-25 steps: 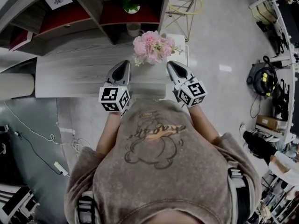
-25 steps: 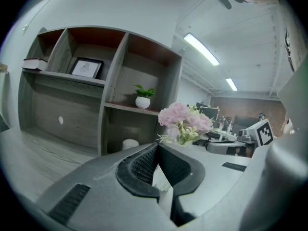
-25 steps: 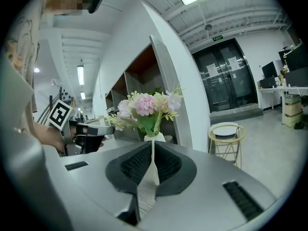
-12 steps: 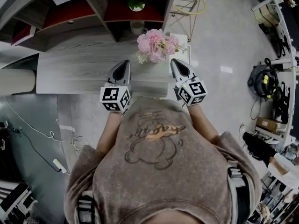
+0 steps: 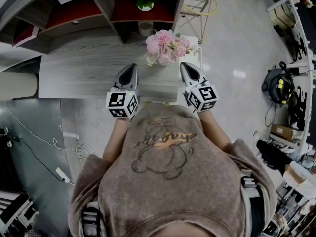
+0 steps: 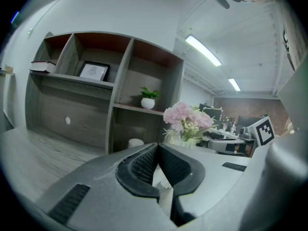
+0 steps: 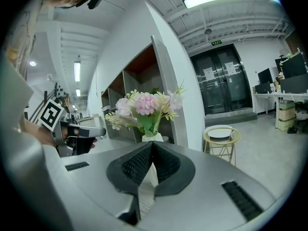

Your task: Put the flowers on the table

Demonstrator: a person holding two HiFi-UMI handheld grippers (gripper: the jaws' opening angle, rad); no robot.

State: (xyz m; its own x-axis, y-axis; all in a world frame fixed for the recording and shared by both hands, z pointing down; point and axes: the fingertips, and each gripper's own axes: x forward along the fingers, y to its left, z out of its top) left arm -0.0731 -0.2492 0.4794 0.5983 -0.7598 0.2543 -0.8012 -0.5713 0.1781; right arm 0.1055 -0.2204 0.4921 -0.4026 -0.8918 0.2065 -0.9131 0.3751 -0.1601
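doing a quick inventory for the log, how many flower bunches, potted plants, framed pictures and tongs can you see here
flower bunch: 1
potted plant: 1
framed picture: 1
tongs: 2, left tongs and right tongs
total: 5

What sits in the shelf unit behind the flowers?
A small potted plant, a framed picture, and a white cup lower down. The left tongs hide the space below the cup.

Grey table (image 5: 84,75), flowers (image 5: 166,46) nr rt end
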